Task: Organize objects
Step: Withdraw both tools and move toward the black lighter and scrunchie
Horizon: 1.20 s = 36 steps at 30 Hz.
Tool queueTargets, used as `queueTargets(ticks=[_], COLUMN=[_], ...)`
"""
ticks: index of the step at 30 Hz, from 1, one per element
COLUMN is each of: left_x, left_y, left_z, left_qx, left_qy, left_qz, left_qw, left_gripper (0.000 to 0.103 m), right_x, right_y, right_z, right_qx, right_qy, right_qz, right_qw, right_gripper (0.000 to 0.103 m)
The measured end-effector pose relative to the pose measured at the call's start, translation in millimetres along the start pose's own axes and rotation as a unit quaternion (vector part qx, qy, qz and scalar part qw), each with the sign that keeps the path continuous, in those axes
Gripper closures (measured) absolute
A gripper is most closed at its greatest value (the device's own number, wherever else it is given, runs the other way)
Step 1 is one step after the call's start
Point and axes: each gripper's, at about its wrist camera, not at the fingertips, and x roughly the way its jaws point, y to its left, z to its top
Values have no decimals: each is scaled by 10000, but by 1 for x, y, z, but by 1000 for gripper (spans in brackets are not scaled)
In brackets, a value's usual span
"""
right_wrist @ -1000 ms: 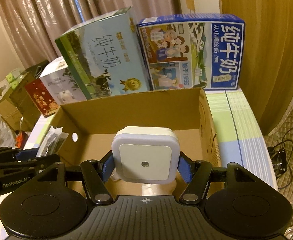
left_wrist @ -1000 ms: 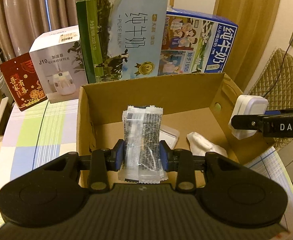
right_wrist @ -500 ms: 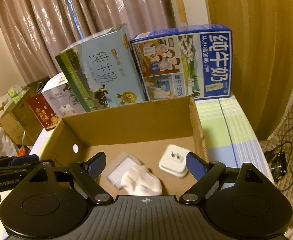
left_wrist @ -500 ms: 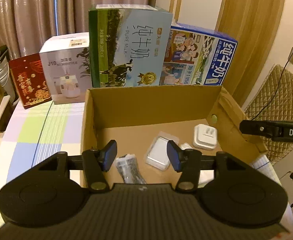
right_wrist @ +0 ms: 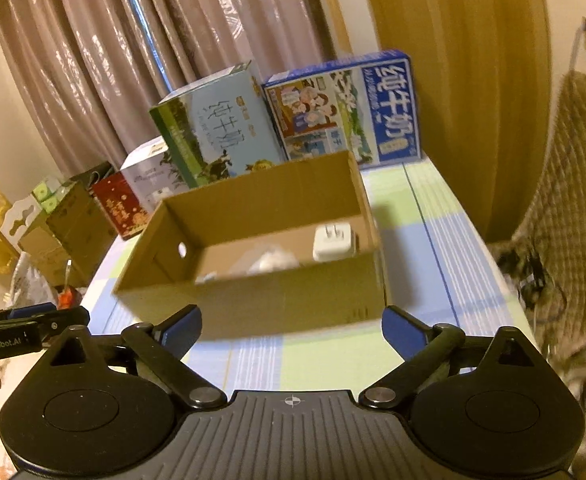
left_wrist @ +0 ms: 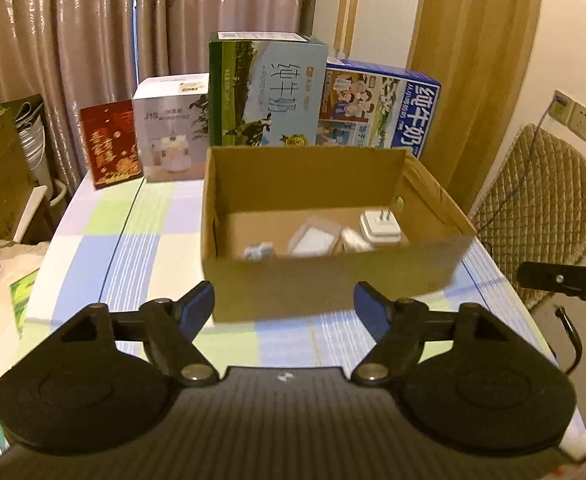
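Table (left_wrist: 93, 272) under a checked pastel cloth carries the open brown cardboard box (left_wrist: 329, 288), with a white plug-in night light (left_wrist: 379, 224) in its far right corner. Left gripper (left_wrist: 284, 306) and right gripper (right_wrist: 291, 328) hover near it, jaws spread, empty. Depositing looks finished; next comes locating another loose object.

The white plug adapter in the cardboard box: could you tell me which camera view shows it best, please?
The left wrist view shows the white plug adapter best: its two prongs and most of its body are visible by the cardboard box's right wall. In the right wrist view it is blurrier, and the near wall hides its lower edge.
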Motion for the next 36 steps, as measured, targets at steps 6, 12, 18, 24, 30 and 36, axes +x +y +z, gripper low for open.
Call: queueTargets(ticks=[6, 12, 18, 24, 30, 36], left_x=[-48, -80, -97, -103, -100, -90], left_y=[-2, -9, -17, -16, -20, -31], left_z=[-46, -85, -118, -135, -138, -140], left_qx=[-3, 83, 151, 35, 34, 108], left_qy=[-25, 6, 137, 269, 311, 386], left_qz=[60, 152, 190, 186, 171, 115], left_qw=[10000, 9998, 9996, 9995, 9994, 9991], left_gripper=[10, 5, 1, 1, 1, 1], right_x=[-45, -71, -81, -85, -86, -82], right_y=[8, 17, 21, 21, 17, 12], right_z=[-53, -95, -121, -135, -137, -137], right_qx=[21, -205, -370, -527, -531, -510], right_qy=[29, 130, 238, 257, 235, 264], right_qz=[-74, -187, -231, -291, -316, -350], right_qw=[10000, 9995, 9988, 9979, 9978, 9977], right_gripper=[3, 2, 2, 2, 2, 2])
